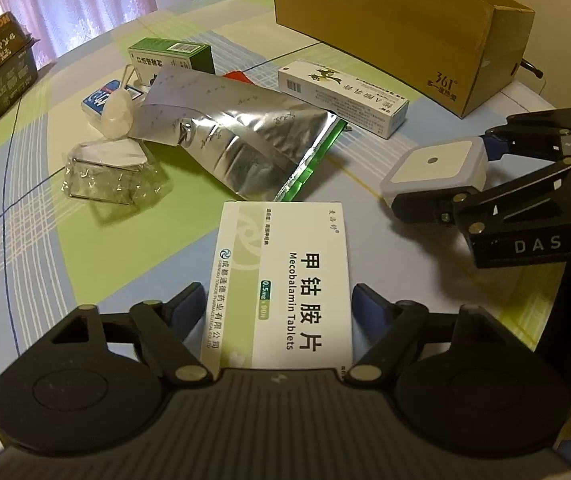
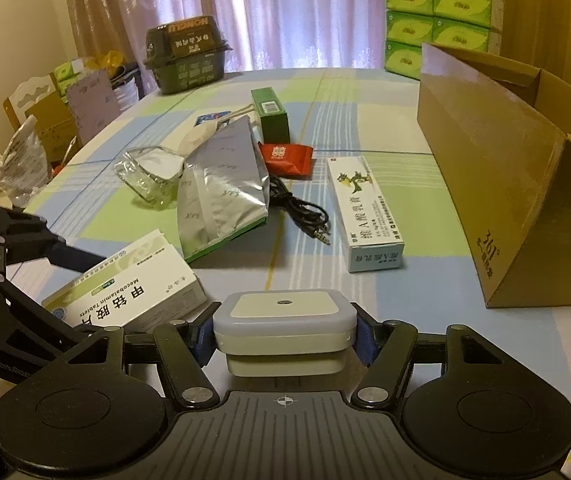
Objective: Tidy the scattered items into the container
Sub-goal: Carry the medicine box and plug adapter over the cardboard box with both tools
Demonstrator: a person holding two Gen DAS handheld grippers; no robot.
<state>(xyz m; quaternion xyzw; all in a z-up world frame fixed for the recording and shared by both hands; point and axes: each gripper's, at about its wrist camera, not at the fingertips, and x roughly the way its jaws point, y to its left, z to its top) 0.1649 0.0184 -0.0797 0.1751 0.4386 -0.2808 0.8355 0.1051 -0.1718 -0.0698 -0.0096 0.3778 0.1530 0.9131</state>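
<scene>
White cardboard tablet box (image 1: 285, 280) with green trim sits lengthwise between the left gripper (image 1: 275, 300) fingers, which pinch its long sides. Beside it, the right gripper (image 2: 284, 330) clamps a small square white plastic device (image 2: 284, 320) by its two edges. Whether either item is clear of the checked tablecloth (image 2: 345, 128) is hard to judge. An open brown cardboard container (image 2: 505, 184) stands right of the right gripper, well apart from both grippers.
</scene>
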